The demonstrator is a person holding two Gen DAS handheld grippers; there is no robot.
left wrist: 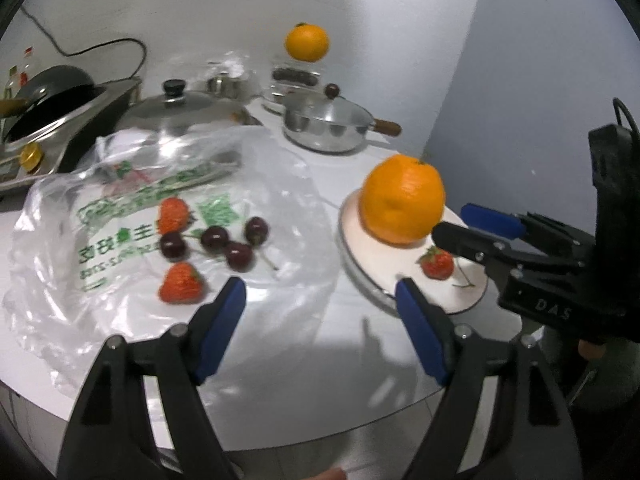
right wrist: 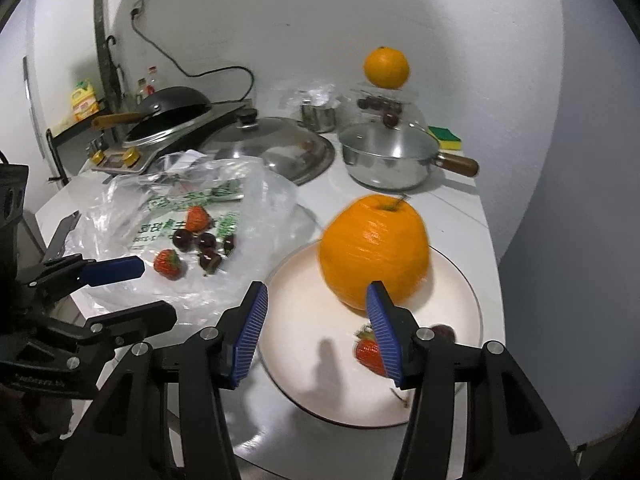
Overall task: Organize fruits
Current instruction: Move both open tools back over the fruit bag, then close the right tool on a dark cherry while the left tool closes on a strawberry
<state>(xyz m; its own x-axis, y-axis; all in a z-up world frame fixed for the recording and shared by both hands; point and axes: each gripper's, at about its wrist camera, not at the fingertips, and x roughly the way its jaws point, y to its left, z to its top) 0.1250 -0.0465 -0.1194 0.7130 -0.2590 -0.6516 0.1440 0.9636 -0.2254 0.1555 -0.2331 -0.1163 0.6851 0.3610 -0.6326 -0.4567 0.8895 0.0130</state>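
A big orange [right wrist: 374, 246] stands on a white plate [right wrist: 304, 340], with a strawberry [right wrist: 370, 352] and a dark cherry [right wrist: 444, 332] beside it. My right gripper [right wrist: 317, 292] hangs open over the plate's near side, nothing between its pads. In the left wrist view the same orange [left wrist: 404, 200] and plate [left wrist: 360, 252] lie to the right. Two strawberries [left wrist: 181, 284] and several cherries [left wrist: 214, 238] rest on a clear plastic bag [left wrist: 120, 220]. My left gripper [left wrist: 320, 292] is open and empty above the table between bag and plate. A second orange [left wrist: 307, 42] sits on a container at the back.
A steel pan with lid and wooden handle [left wrist: 328, 124] stands behind the plate. A large lid [left wrist: 180, 108] and a wok on a stove [left wrist: 52, 96] are at the back left. A green-yellow sponge [right wrist: 444, 136] lies by the wall. The table's rounded edge [left wrist: 320, 432] runs close below.
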